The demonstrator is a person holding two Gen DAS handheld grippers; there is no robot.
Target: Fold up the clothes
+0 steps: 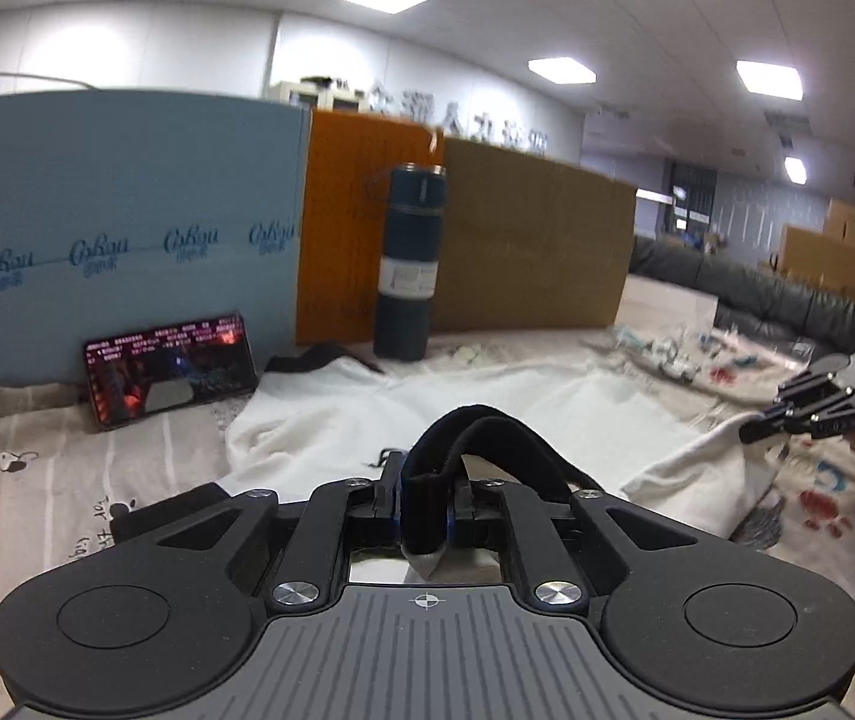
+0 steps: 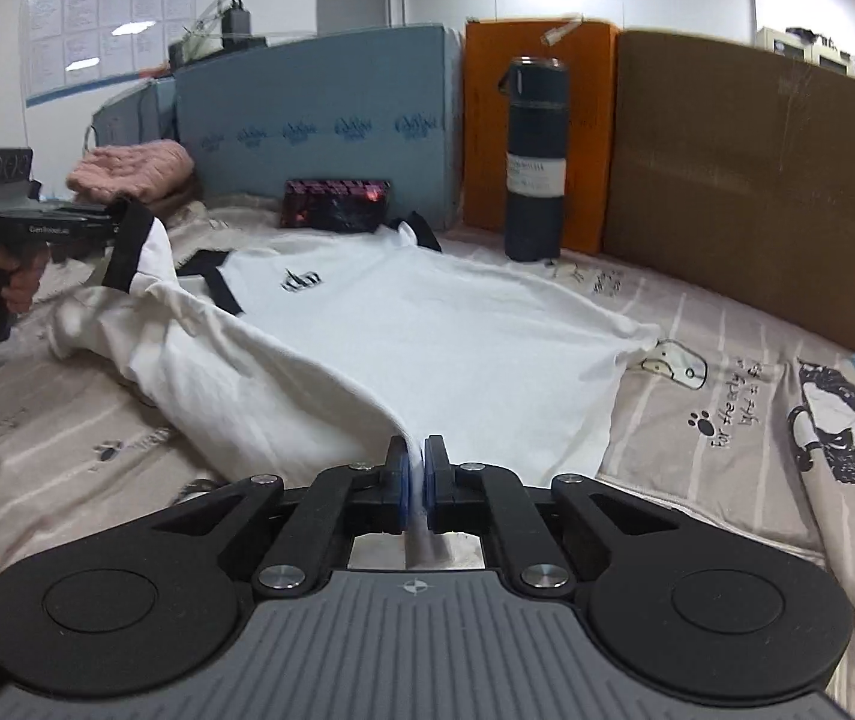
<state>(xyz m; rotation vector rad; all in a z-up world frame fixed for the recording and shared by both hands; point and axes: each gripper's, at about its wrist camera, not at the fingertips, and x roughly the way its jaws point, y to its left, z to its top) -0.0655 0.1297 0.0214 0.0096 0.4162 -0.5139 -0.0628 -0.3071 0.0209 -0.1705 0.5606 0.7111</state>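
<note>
A white T-shirt (image 2: 427, 324) with black collar and cuff trim lies face up on a bed sheet (image 2: 727, 396) printed with cartoon dogs. My right gripper (image 2: 417, 462) is shut on the shirt's near hem, and a ridge of cloth runs up into its jaws. My left gripper (image 1: 424, 492) is shut on the black cuff (image 1: 475, 426) of one sleeve, which loops above its fingers. In the right wrist view the left gripper (image 2: 118, 225) holds that sleeve lifted at the far left, with a hand (image 2: 7, 276) on its grip. The right gripper (image 1: 754, 429) shows at the right edge of the left wrist view, pinching white cloth.
A dark blue bottle (image 2: 535, 162) stands behind the shirt. A lit phone (image 2: 337, 204) leans on a blue foam board (image 2: 319, 114). Pink folded clothes (image 2: 133, 165) lie at the back left. Orange and brown cardboard (image 2: 757, 180) wall the far side.
</note>
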